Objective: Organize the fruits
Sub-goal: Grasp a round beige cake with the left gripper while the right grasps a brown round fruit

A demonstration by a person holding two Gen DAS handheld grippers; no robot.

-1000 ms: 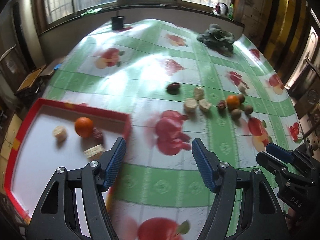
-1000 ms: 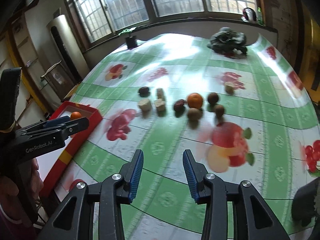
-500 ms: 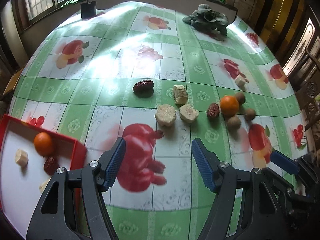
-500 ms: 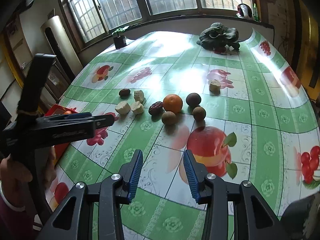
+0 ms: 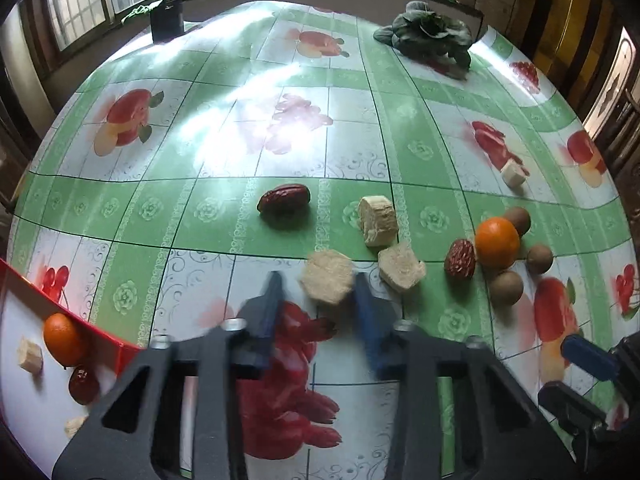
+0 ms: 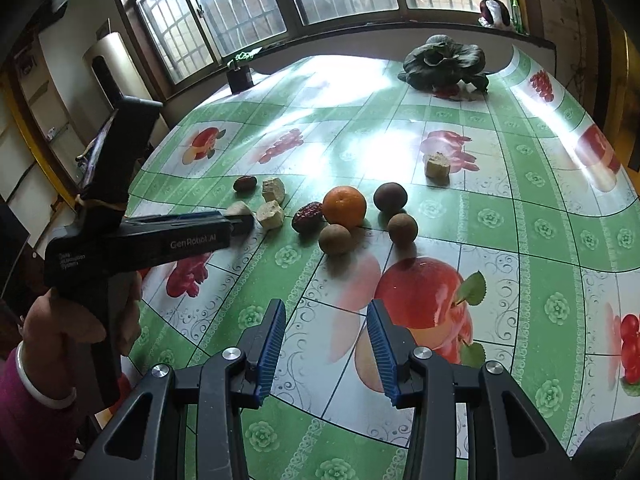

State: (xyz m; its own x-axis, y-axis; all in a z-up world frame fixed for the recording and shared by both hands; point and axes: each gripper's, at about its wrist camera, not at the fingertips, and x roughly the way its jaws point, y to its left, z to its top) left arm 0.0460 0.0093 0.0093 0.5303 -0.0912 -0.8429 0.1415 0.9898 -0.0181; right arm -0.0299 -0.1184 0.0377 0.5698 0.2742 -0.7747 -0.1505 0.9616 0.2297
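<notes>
Fruit lies in a loose row on the green fruit-print tablecloth: a red date [image 5: 284, 200], three beige chunks, a second date [image 5: 460, 258], an orange [image 5: 497, 242] and three brown round fruits [image 5: 506, 288]. My left gripper [image 5: 315, 280] points down over the nearest beige chunk [image 5: 326, 278]. Its jaws are closing around the chunk: the right pad is at its side, the left pad a little off it. My right gripper [image 6: 326, 312] hovers open and empty over the cloth, short of the orange [image 6: 344, 207]. A red-rimmed white tray [image 5: 24, 280] at the left holds an orange [image 5: 64, 338], a date and beige chunks.
One more beige chunk [image 5: 513, 174] lies apart at the right. A dark leafy vegetable [image 5: 430, 38] and a black pot [image 5: 166, 22] stand at the far edge under the windows. A person's hand [image 6: 60, 320] holds the left gripper's handle.
The left gripper swung right and down from the tray to the beige chunks, and its jaws narrowed around the nearest one. The right gripper edged closer to the fruit row, opening unchanged.
</notes>
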